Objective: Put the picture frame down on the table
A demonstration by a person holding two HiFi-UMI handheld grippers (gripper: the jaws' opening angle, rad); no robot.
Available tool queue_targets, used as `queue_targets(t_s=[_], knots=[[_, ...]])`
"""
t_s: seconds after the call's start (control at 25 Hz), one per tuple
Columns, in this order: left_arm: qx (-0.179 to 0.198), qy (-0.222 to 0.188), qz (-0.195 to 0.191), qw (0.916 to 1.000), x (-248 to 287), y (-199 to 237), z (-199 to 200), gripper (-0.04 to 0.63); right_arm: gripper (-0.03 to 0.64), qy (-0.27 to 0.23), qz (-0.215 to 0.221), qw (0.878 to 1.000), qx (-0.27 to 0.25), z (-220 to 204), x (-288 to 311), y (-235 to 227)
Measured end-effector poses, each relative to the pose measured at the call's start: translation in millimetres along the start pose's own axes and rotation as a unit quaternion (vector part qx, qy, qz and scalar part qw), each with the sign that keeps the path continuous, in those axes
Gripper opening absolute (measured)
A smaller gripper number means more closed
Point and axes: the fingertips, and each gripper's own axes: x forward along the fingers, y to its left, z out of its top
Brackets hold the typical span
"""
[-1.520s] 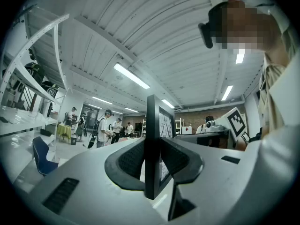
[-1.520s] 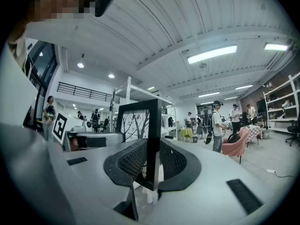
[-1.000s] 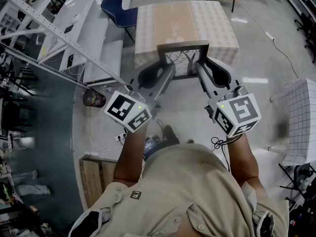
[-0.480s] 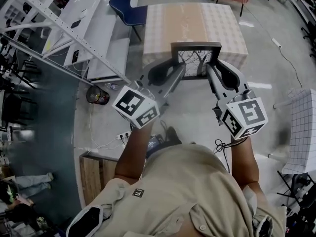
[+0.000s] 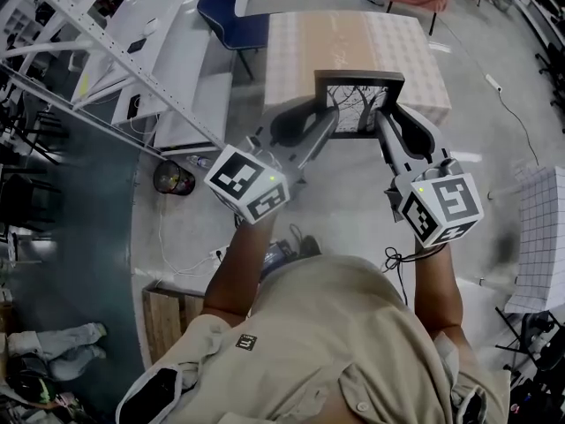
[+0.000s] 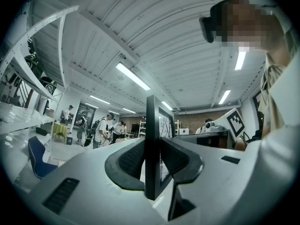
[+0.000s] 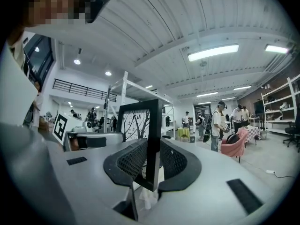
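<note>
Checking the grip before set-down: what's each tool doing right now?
Left tool: closed on the picture frame, at its left side.
Right tool: closed on the same picture frame, at its right side.

picture frame [image 5: 359,104] held, checkered table [image 5: 300,47] beyond

Matt dark picture frame [image 5: 359,104]; checked cloth-covered table [image 5: 353,38] (glossy floor [image 5: 344,206])
</note>
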Motion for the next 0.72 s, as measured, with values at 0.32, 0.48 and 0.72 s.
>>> queue_targets(t_s=[0.32,0.48,0.72], knots=[[-0.009,-0.009,-0.018,0.9998,-6,24,2,0.103,0.087,0.005,-0.017,1.0,-0.011,1,22,8],[-0.016,-0.01,-0.021,0.9996,-1,35,1,0.101,0.087,0.009,-0.021,1.0,-0.012,1,32,5],[-0.02,-0.004,-0.016,0.9997,12,55,-5,0.101,0.087,0.014,-0.017,1.0,-0.007,-6,52,-8]])
